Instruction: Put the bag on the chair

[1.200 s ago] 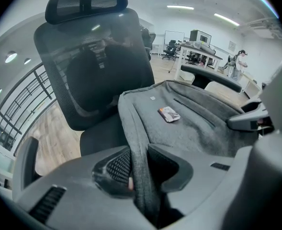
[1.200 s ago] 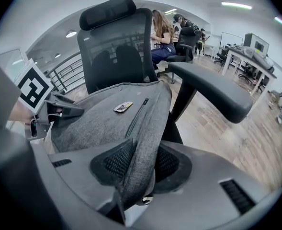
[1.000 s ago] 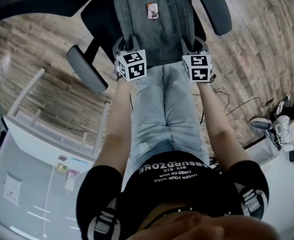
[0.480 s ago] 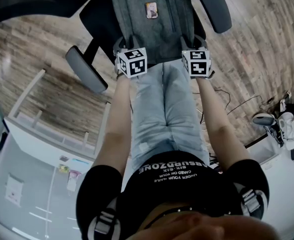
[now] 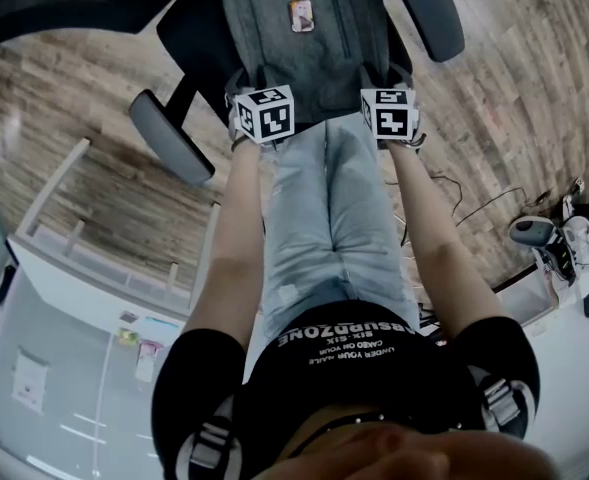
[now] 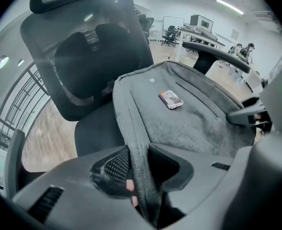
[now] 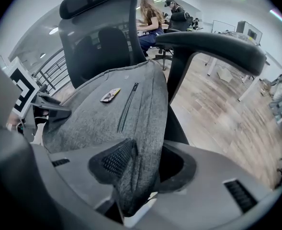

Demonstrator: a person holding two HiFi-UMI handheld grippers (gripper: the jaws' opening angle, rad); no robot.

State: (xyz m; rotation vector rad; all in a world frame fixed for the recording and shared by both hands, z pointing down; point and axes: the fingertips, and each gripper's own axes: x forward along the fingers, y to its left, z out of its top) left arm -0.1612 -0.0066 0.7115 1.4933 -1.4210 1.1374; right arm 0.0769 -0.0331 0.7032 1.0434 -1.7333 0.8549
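Left tongs [image 6: 140, 170] and right tongs [image 7: 140, 169] each pinch a near edge of the grey bag [image 5: 314, 53]. Their jaws are about half apart and have just been opening on the fabric, probably to let it settle. Ahead of them the bag lies on the chair [image 6: 90, 56], its top against the backrest. An armrest [image 7: 212, 44] stands just outside the right tongs. Behind them, only the person's legs [image 5: 329, 208] are near.

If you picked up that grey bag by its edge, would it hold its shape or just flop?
Probably flop: the bag is soft fabric that lies slumped on the chair and creases along its edge. It looks fairly flat, so likely near-empty and light. Its fuzzy weave shouldn't be slippery.
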